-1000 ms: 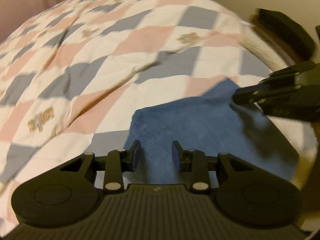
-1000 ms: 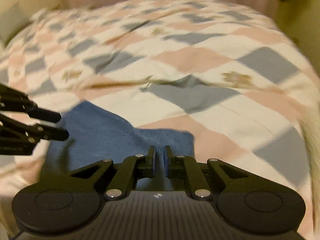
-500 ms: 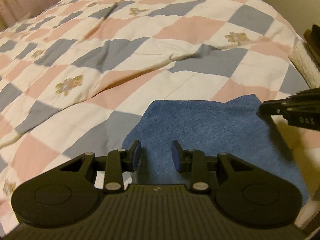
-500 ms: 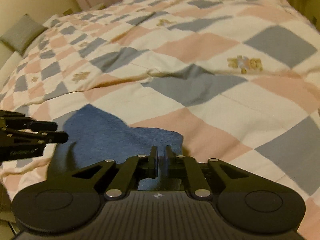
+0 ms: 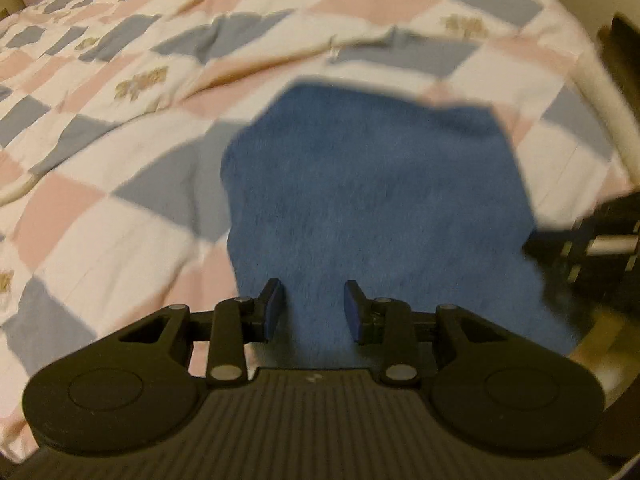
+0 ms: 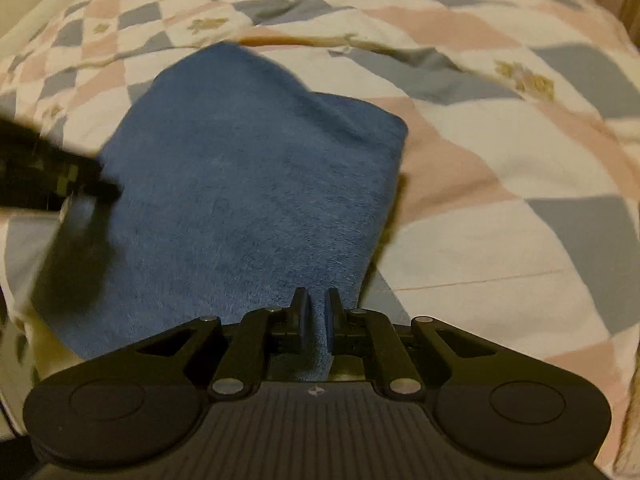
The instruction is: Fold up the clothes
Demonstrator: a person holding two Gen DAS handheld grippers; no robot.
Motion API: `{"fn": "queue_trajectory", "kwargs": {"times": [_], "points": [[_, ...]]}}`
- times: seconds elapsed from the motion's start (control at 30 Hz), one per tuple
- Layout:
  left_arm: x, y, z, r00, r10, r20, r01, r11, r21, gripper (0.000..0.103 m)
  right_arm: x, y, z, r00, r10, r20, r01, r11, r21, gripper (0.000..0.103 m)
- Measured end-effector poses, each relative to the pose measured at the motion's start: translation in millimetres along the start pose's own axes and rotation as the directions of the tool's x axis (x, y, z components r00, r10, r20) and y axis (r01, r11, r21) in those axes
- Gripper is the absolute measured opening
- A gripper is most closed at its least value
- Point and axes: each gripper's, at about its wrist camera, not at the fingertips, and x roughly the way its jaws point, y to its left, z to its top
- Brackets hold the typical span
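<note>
Blue cloth: a soft, fuzzy blue piece lies on the bed, near the edge close to the cameras. It looks like one flat layer with a bumpy far edge.
Blue cloth from the right side: it reaches from the tongs up toward the middle of the bed. Its far end makes a round hump.
Bed cover: it has pink, grey and cream squares with little gold pictures on some of them. It is wrinkled behind the cloth.
Left tongs: the two blue pads are spread apart. The cloth shows in the gap, but the pads do not squeeze it.
Right tongs: the pads are almost pressed together. A thin fold of the blue cloth sits between them, so they are pinching its near edge.
Other tongs in each view: the right tongs show as a dark blurry shape at the right side of the left view, at the edge of the cloth. The left tongs show as a dark blur at the left side of the right view, over the cloth's left edge.
</note>
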Motion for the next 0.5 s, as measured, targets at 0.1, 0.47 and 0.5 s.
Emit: {"fn": "queue_trajectory", "kwargs": {"times": [0.1,0.47,0.5], "points": [[-15.1,1.2,-6.5,1.0,-0.023,0.01,0.023,0.999,-0.035,0.028,-21.6,5.2,1.1,0.999,0.008,0.031,-0.009,1.0,0.019,0.01],[-24.3,-26.8,-56.0,0.998,-0.059,0.001,0.059,0.998,-0.027,0.028,-29.2,36.4,-41.2,1.0,-0.008,-0.01,0.007,0.998,-0.063,0.009],[-29.5,-27.1,-58.3,0.998,-0.06,0.008,0.06,0.998,-0.03,0.028,-37.7,36.8,-39.9,1.0,0.001,0.011,-0.001,0.999,-0.044,0.01]]}}
